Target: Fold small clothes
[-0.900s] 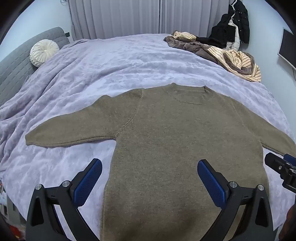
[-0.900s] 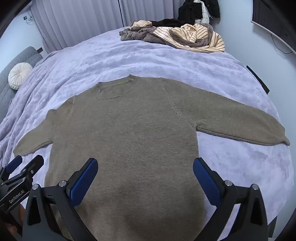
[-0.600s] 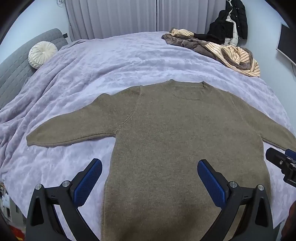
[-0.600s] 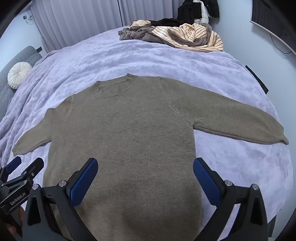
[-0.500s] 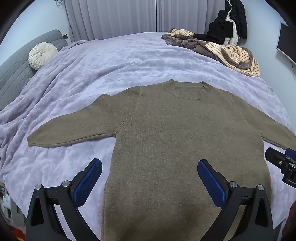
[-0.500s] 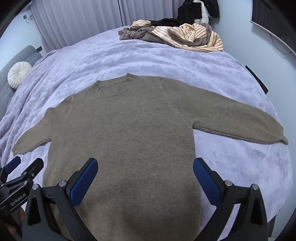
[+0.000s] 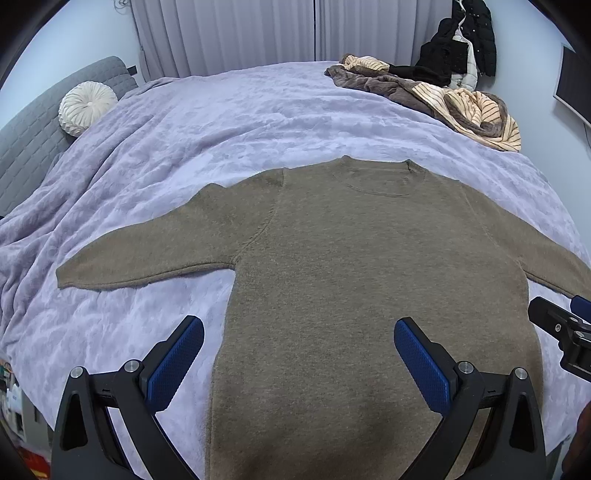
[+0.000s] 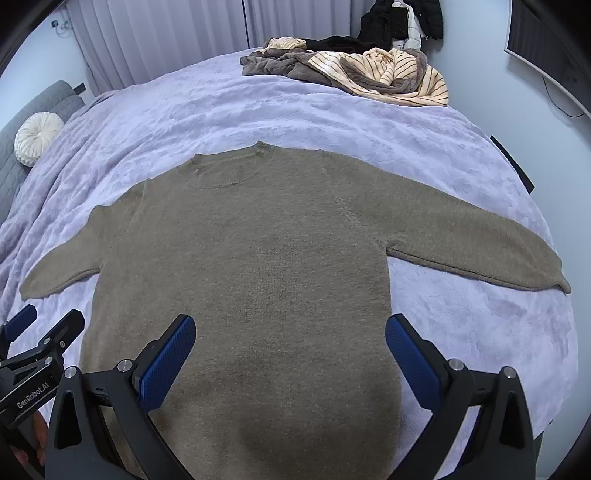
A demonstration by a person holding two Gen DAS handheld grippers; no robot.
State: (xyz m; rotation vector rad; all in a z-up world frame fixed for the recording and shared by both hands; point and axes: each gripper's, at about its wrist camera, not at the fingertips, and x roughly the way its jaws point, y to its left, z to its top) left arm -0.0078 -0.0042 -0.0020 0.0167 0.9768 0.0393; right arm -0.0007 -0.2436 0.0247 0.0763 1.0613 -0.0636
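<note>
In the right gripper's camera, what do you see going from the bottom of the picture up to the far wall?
Right gripper, open, over the brown sweater → bare purple blanket → pile of striped and brown clothes → grey curtains.
</note>
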